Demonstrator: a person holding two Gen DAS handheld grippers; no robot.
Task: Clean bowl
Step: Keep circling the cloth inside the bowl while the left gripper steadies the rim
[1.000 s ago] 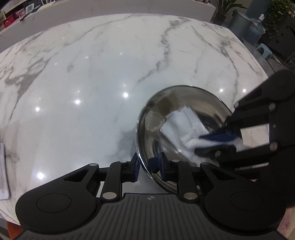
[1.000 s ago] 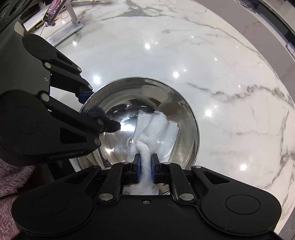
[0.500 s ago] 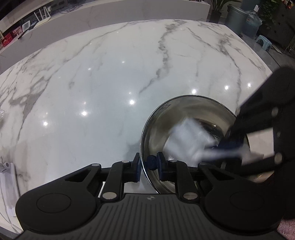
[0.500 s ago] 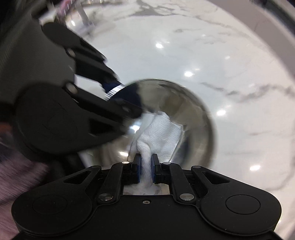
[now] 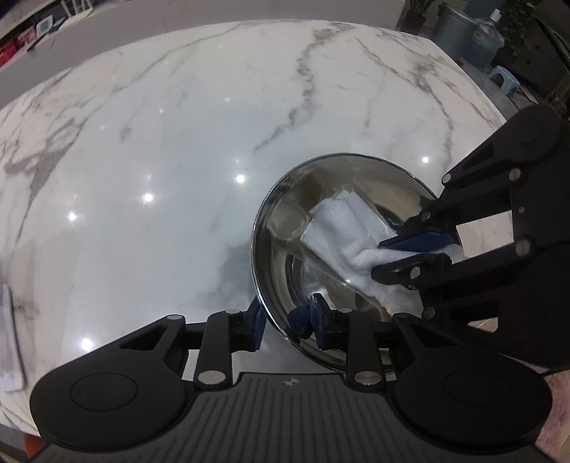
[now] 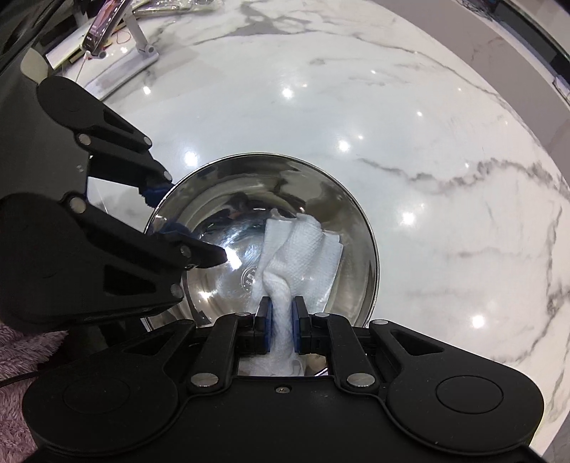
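A shiny steel bowl (image 5: pixel 285 220) sits on the white marble table (image 5: pixel 178 142). My left gripper (image 5: pixel 285 320) is shut on the bowl's near rim, one pad outside and one inside. It also shows in the right wrist view (image 6: pixel 185 228) at the bowl's (image 6: pixel 349 220) left rim. My right gripper (image 6: pixel 281 317) is shut on a white paper towel (image 6: pixel 302 249), which lies spread against the bowl's inner wall. In the left wrist view the right gripper (image 5: pixel 409 254) reaches in from the right with the towel (image 5: pixel 342 220).
A phone on a stand (image 6: pixel 107 32) and papers sit at the table's far left in the right wrist view. A white sheet (image 5: pixel 7 338) lies at the left edge in the left wrist view. Bins and plants (image 5: pixel 473 25) stand beyond the table.
The towel has swept across the inside of the bowl and back towards its far wall. Both grippers keep their holds; the bowl shifted slightly.
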